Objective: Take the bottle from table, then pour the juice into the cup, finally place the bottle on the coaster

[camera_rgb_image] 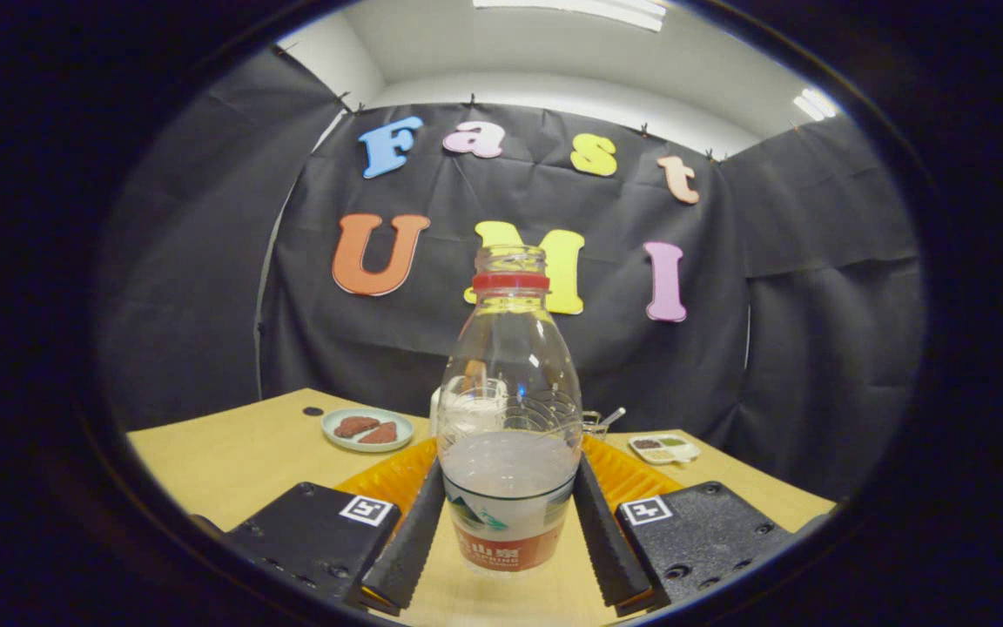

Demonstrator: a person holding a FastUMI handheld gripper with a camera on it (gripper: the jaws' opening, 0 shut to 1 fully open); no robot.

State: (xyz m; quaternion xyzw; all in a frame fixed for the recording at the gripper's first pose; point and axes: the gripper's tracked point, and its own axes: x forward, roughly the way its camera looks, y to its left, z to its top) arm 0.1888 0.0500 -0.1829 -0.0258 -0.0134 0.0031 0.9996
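Gripping bottle, claw seemingly closed.

a staged recording booth inside an office or lab-type room, not a real home. black cloth hangs as walls on three sides, pinned up along the top edge. above the cloth show a plain white wall and a ceiling with long strip lights. a light wood table fills the booth floor area, set like a mock dining spot: a small plate with two brownish food pieces far left, a small white sectioned tray far right, an orange mat in the middle. props look arranged for capture.
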